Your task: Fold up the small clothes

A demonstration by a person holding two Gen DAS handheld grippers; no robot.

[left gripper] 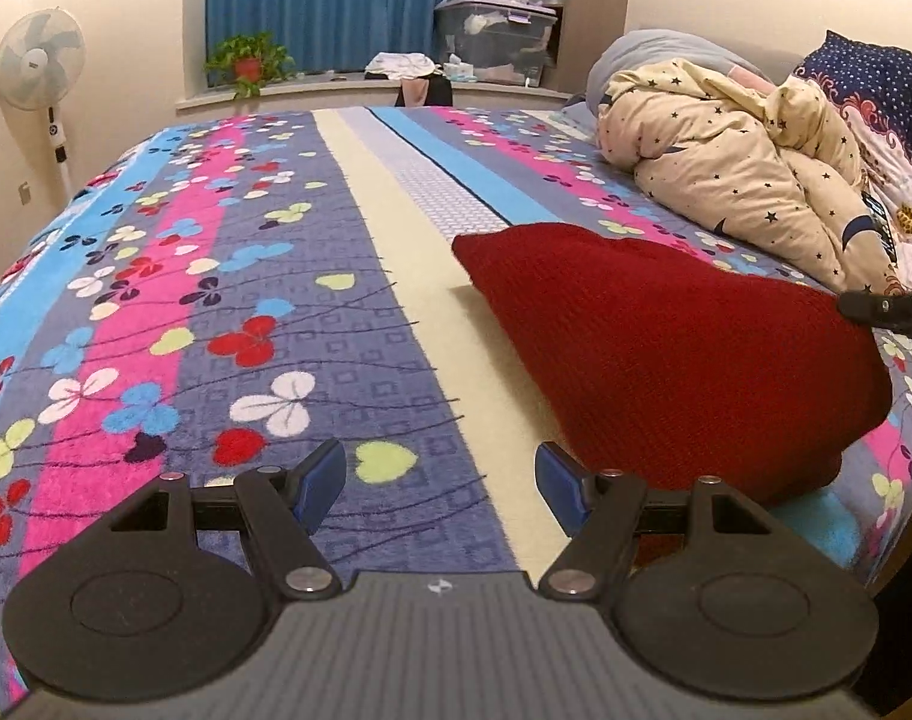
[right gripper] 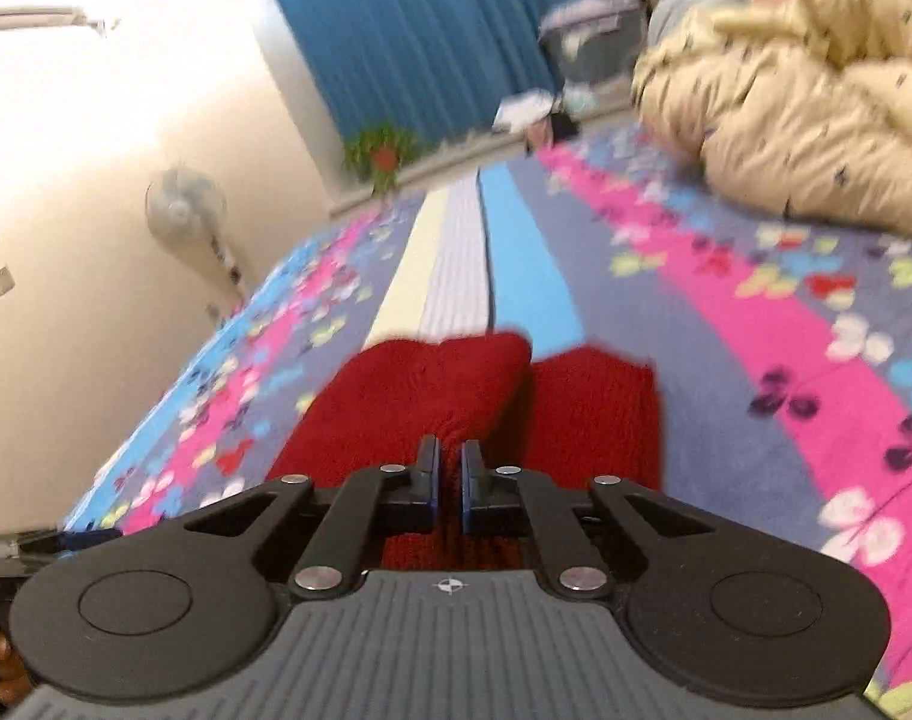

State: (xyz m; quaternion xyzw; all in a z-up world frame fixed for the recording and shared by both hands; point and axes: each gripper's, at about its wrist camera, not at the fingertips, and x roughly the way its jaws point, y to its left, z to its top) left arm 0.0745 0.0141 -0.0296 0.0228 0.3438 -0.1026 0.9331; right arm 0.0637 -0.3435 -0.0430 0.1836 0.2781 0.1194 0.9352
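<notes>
**Red knitted garment pinched by the right tool on the bed**

Red knitted garment [left gripper: 666, 354] is lying on the bed's floral striped bedspread [left gripper: 228, 300], draped over the cream and blue stripes near the bed's right side. In the right wrist view its near end is bunching up into two humps, and the right tool [right gripper: 450, 474] is gripping that near edge, its blue pads pressed almost together with red knit caught between them. That view is blurring with motion.

Left tool [left gripper: 441, 480] is hanging just above the bedspread beside the garment's near corner, its jaws standing wide apart and holding nothing; the cream stripe is showing between the blue pads [left gripper: 318, 480]. At the right edge of the left wrist view, the black tip of the right tool is touching the garment's far corner.

A cream star-print duvet [left gripper: 750, 168] is sitting bunched at the head of the bed, well apart from the garment. A standing fan [left gripper: 39, 60] and a potted plant [left gripper: 249, 60] are standing near the blue curtain [left gripper: 336, 0].
</notes>
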